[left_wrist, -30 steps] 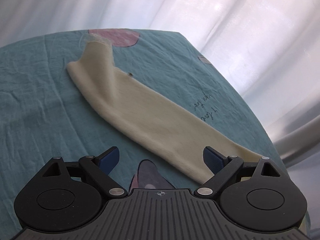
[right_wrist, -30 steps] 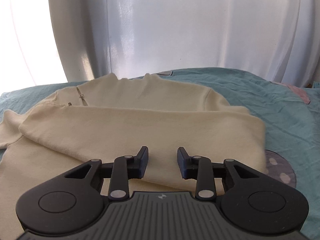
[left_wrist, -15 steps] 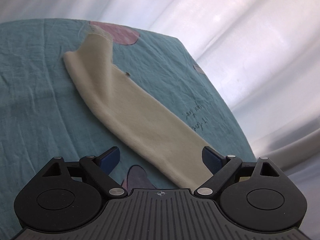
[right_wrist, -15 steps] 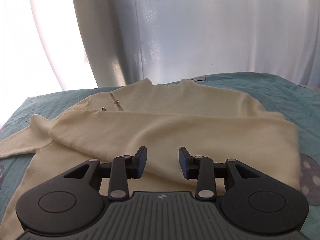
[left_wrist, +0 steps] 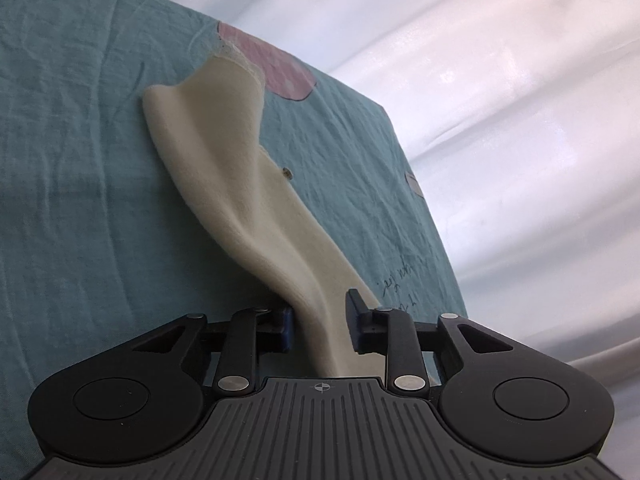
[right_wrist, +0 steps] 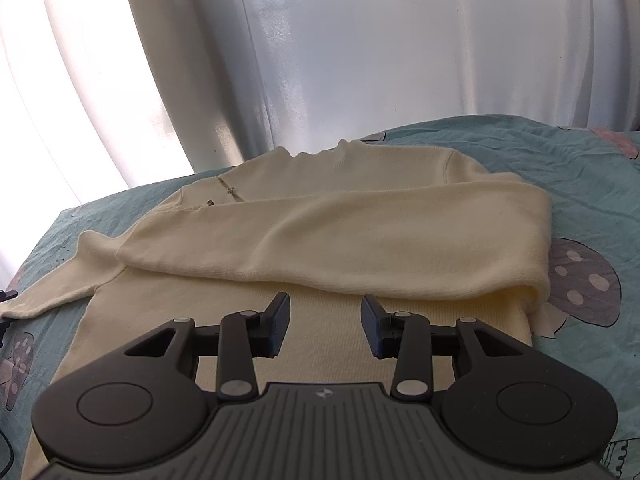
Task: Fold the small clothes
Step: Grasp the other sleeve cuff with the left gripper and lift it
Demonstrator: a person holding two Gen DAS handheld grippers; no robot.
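A small cream sweater (right_wrist: 304, 320) lies flat on the teal sheet (right_wrist: 540, 152), collar toward the curtain. Its right sleeve (right_wrist: 360, 236) is folded across the body. Its left sleeve (left_wrist: 224, 160) stretches out over the sheet in the left wrist view. My left gripper (left_wrist: 319, 326) is shut on that sleeve's cuff end, and the cloth bunches and lifts between the fingers. My right gripper (right_wrist: 325, 326) is open and empty, just above the sweater's lower body.
White curtains (right_wrist: 360, 40) hang close behind the bed. The teal sheet (left_wrist: 60, 200) carries pink and grey mushroom prints (right_wrist: 584, 280) and some handwriting (left_wrist: 404, 280). The bed edge drops off to the right in the left wrist view.
My left gripper has closed from wide open onto the left sleeve's cuff end and lifted it, rumpling the sleeve. My right gripper has drifted over the sweater, still open.
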